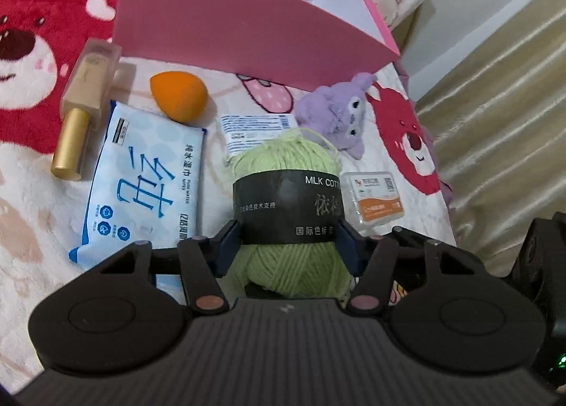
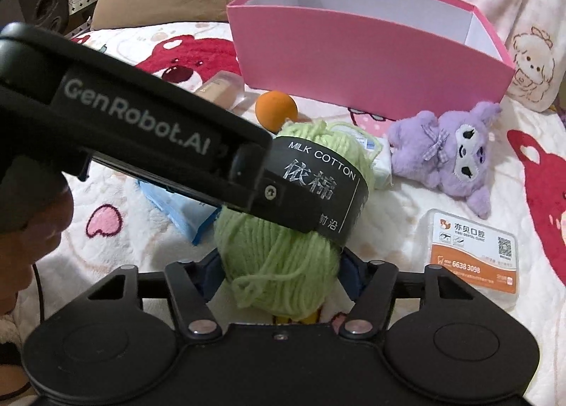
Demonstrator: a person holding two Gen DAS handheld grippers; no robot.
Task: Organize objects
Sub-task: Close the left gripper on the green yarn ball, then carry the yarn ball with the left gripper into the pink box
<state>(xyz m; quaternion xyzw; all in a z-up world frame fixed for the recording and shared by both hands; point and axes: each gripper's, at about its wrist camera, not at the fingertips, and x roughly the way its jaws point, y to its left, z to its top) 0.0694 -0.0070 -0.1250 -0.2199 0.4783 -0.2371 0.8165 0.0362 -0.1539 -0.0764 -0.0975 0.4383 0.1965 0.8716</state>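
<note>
Both grippers clamped on one green yarn ball at the near middle of the bed: left gripper pinching it across the black label, right gripper pinching its near end. Just left of it, a blue wipes pack and a gold-capped bottle. Beyond, an orange sponge. To the right, a purple plush and a small orange-labelled case. Farther back, an open pink box.

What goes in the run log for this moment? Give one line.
phase: grasp | left gripper: shut on yarn ball | right gripper: shut on yarn ball | pink box: open, behind
</note>
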